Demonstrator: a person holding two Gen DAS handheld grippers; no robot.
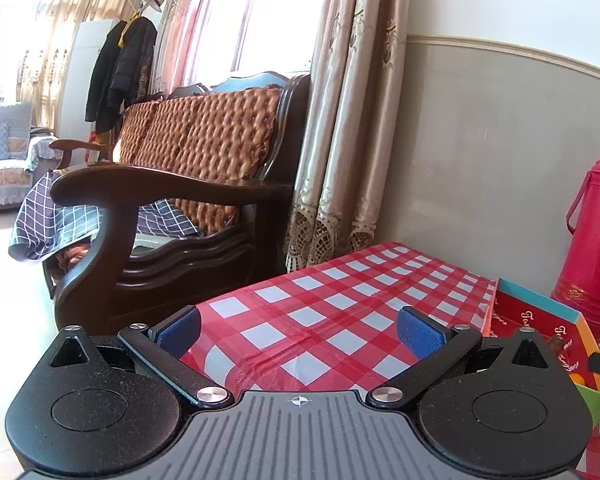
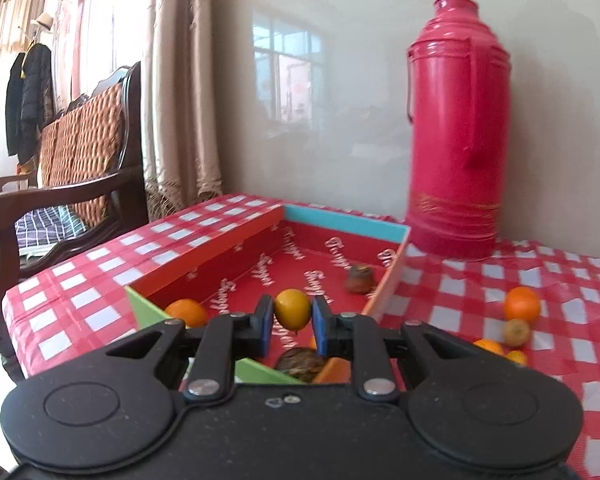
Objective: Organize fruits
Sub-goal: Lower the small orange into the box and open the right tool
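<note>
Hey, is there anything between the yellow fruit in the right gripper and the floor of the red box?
Nothing visible. The right gripper holds the yellow fruit above the open red box, past its near wall; the box floor ahead looks bare.

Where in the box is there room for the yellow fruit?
The right gripper holds the yellow fruit. The box has bare floor in its middle, between the orange and the brown fruit. Outside, right of the box, fruits crowd together.

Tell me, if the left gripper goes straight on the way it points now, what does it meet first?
Probably the checkered tablecloth: the open left gripper points slightly downward over bare cloth, with nothing standing ahead. Depth is unclear.
</note>
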